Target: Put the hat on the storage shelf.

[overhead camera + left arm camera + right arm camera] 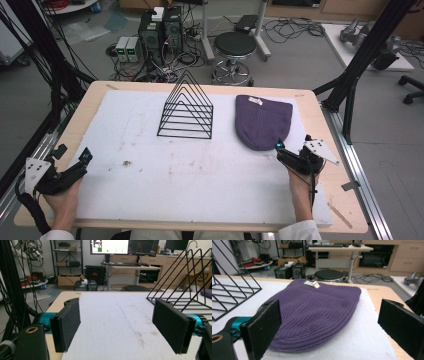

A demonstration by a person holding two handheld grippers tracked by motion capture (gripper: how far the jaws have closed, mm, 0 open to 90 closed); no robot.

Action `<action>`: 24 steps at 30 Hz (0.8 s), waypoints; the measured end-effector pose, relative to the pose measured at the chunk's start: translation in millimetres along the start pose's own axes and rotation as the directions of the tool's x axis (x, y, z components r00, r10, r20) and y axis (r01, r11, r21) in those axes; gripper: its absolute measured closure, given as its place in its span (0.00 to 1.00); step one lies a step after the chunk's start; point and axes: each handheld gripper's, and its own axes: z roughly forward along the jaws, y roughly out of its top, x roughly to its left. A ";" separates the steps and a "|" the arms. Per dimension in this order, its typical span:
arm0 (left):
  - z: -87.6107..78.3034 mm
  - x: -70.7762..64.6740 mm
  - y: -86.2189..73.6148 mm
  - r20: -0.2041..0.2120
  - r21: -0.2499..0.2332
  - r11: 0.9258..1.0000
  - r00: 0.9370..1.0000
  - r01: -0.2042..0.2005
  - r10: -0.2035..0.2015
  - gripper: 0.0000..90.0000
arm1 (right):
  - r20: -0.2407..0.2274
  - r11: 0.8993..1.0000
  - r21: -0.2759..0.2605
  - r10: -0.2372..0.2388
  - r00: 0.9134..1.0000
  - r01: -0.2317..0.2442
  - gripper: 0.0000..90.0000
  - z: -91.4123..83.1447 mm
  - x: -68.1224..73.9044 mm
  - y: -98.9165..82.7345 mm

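White padded mat (200,170) over a wooden table (330,125); purple ribbed knit hat (317,312) with a small label lies flat just ahead of the right gripper (329,327), jaws wide apart; black wire rack (185,290), holding nothing, stands ahead and right of the left gripper (117,325), jaws likewise apart

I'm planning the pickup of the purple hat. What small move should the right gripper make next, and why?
Probably ease the right gripper forward onto the purple hat's near, rounded edge. Its fingers are open, the hat lies flat just ahead of them, and nothing is held yet.
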 end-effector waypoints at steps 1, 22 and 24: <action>0.0 -0.1 0.0 0.000 0.000 1.000 1.000 0.000 0.000 0.25 | -0.006 1.000 0.003 -0.001 1.000 0.001 0.05 2.4 -0.4 0.7; 1.1 0.0 -0.5 0.001 0.002 1.000 1.000 -0.004 0.004 0.25 | -0.214 0.937 0.299 -0.121 0.969 0.183 0.05 57.6 6.4 18.4; 1.1 -0.1 -0.5 0.003 0.005 1.000 1.000 -0.006 0.006 0.25 | -0.225 0.932 0.309 -0.121 0.967 0.189 0.05 59.5 7.0 17.4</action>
